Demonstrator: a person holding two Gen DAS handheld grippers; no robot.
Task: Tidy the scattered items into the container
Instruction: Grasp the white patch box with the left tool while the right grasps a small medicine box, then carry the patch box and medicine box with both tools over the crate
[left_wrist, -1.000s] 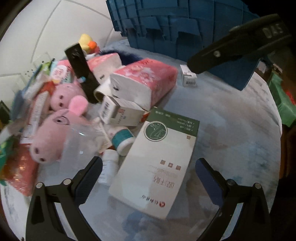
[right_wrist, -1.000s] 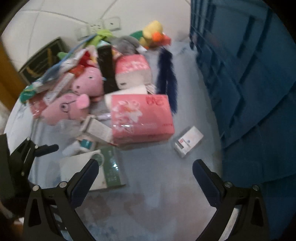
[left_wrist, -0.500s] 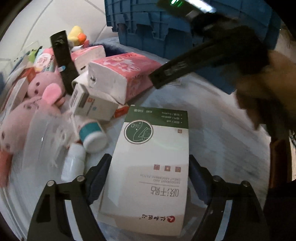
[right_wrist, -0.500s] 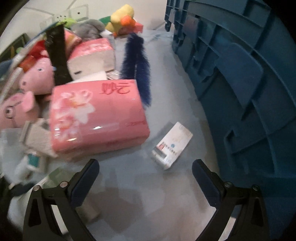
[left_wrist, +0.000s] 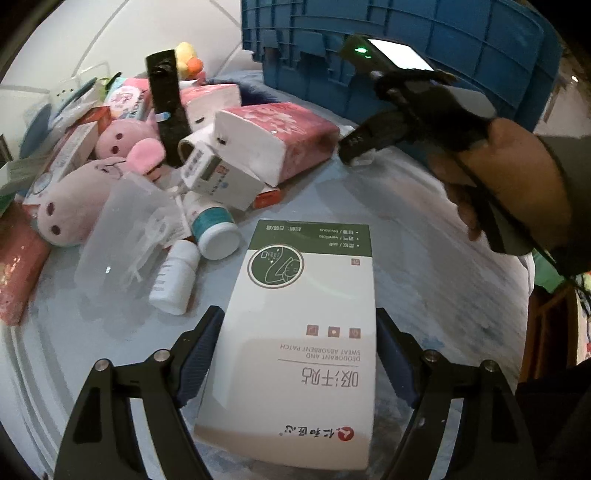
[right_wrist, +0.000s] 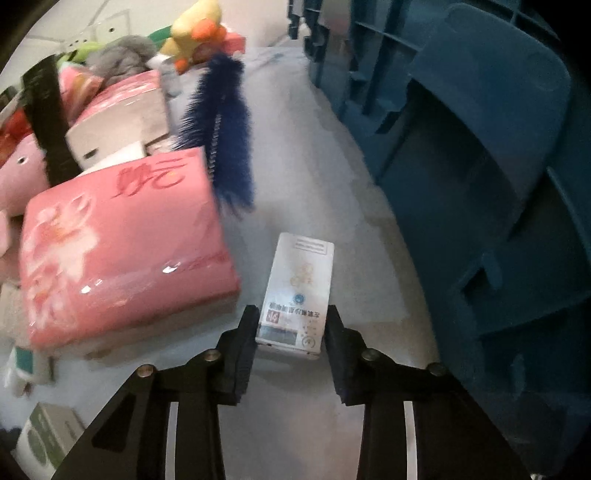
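Observation:
A white and green patch box (left_wrist: 295, 350) lies flat on the pale blue table, and my left gripper (left_wrist: 297, 325) is shut on its two long sides. A small white medicine box (right_wrist: 299, 291) lies beside the blue crate (right_wrist: 480, 184). My right gripper (right_wrist: 290, 317) points down at it and its jaws are closing, with the pads against the near end of the box. In the left wrist view the right gripper (left_wrist: 354, 151), held by a hand (left_wrist: 509, 177), reaches down in front of the crate (left_wrist: 443, 44).
A heap of items fills the left: pink tissue packs (right_wrist: 122, 251), pink pig plush toys (left_wrist: 74, 199), white bottles (left_wrist: 173, 277), a clear plastic cup (left_wrist: 122, 236), a black stick (left_wrist: 168, 107), a blue fluffy piece (right_wrist: 225, 136), a yellow duck (right_wrist: 192, 33).
My left gripper came forward and closed on the patch box. My right gripper came down over the small white box and its jaws drew in from wide open to the box's sides.

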